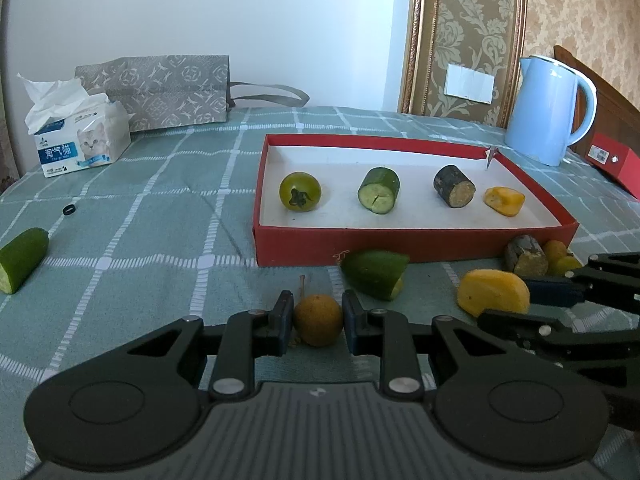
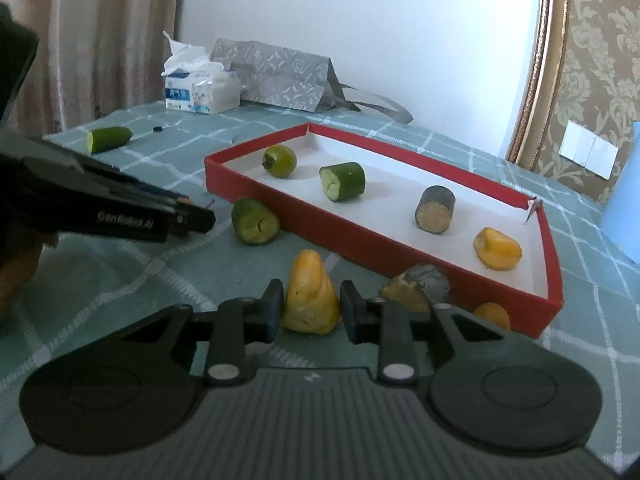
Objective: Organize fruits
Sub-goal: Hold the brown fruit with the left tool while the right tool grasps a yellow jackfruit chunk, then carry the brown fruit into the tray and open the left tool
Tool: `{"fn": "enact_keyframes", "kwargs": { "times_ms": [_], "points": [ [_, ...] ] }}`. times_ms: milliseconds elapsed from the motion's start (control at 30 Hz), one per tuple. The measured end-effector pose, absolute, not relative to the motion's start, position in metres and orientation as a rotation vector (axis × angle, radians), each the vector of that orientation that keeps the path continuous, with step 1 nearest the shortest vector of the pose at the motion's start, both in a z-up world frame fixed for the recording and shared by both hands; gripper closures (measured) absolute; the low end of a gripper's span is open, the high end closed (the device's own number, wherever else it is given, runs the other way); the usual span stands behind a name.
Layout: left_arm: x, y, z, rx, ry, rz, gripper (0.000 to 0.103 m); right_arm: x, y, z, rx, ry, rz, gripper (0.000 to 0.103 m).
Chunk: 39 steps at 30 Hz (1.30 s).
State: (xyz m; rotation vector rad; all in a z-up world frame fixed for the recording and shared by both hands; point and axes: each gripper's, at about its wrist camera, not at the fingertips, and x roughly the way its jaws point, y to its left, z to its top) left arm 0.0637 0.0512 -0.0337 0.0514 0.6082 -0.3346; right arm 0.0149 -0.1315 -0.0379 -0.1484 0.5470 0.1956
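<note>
The left hand-held gripper [image 1: 318,320] was closed on a small round brown-yellow fruit [image 1: 318,319] with a thin stem, its two pads pressing the fruit's sides. The fruit sat low over the checked green cloth [image 1: 160,208] covering the bench, just in front of the red tray [image 1: 416,246].

The right hand-held gripper [image 2: 311,306] was clamped on a yellow wedge-shaped fruit piece [image 2: 311,294], both pads against its flanks, the narrow end pointing away from the camera. This piece lay on the cloth near the tray's front wall.

Inside the tray stood a row of four items, well apart from one another: a green tomato [image 1: 300,191], a cucumber section [image 1: 379,195], a dark cylinder with a tan cut face [image 1: 454,191] and a yellow piece [image 1: 504,201].

Loose on the cloth outside the tray lay a green cucumber end [image 1: 374,274] touching the tray's front wall, a second dark cylinder [image 1: 525,255] at the tray's near right corner, and another cucumber piece [image 1: 22,260] far to the left.
</note>
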Motion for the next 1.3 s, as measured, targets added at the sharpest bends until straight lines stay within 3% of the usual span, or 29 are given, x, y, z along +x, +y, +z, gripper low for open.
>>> {"fn": "enact_keyframes", "kwargs": {
  "times_ms": [400, 800, 1300],
  "points": [
    [0.074, 0.051, -0.03, 0.02, 0.635, -0.305, 0.078, 0.007, -0.137, -0.04, -0.116, 0.57, 0.188, 0.074],
    [0.119, 0.03, 0.008, 0.029, 0.568, -0.313, 0.078, 0.008, -0.136, -0.041, -0.12, 0.578, 0.188, 0.074],
    [0.177, 0.001, -0.007, 0.122, 0.552, -0.239, 0.077, 0.008, -0.136, -0.043, -0.12, 0.579, 0.189, 0.074]
  ]
}}
